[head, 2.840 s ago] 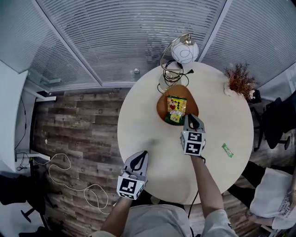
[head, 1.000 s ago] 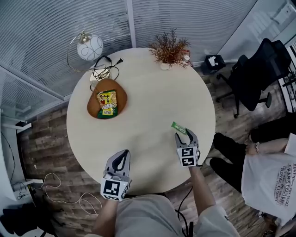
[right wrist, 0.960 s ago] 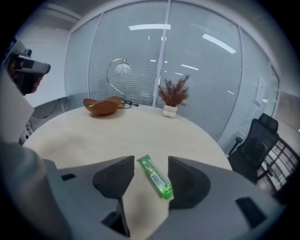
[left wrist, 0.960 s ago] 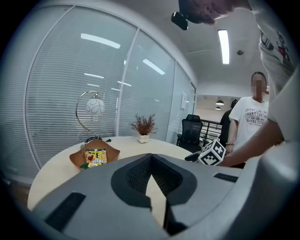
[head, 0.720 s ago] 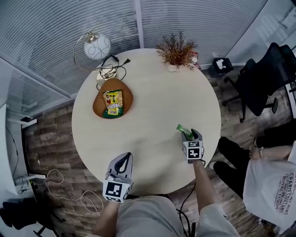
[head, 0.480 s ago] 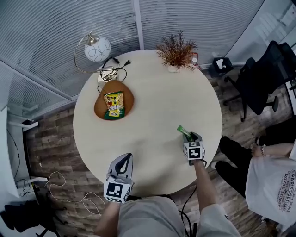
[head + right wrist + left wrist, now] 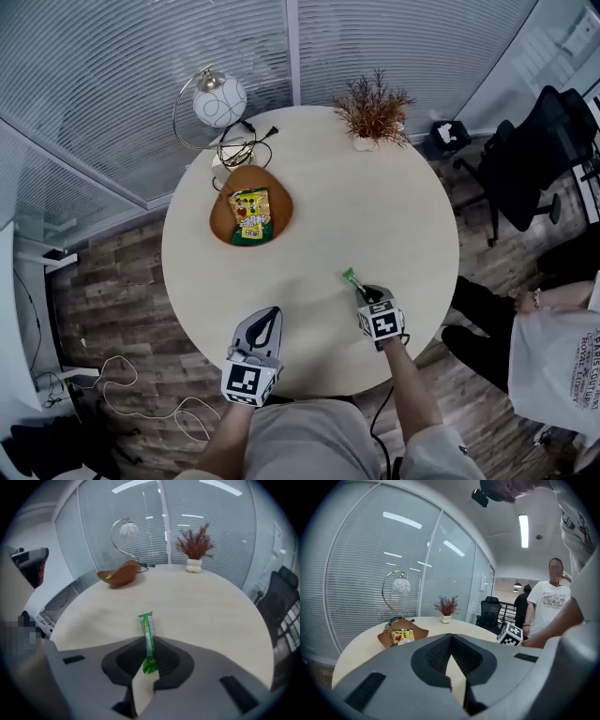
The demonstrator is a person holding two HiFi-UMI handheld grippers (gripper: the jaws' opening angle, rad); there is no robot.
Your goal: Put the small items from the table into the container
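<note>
Between closing right tongs (image 7: 364,294), a green packet (image 7: 147,624); left tongs (image 7: 271,314) pressed together.

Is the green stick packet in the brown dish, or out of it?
Out. The green stick packet is between the closing jaws of the right gripper, far from the brown dish.

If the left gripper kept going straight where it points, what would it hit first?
Probably the bare tabletop: the left gripper tilts slightly down toward it, nothing standing between, though depth is unclear.
</note>
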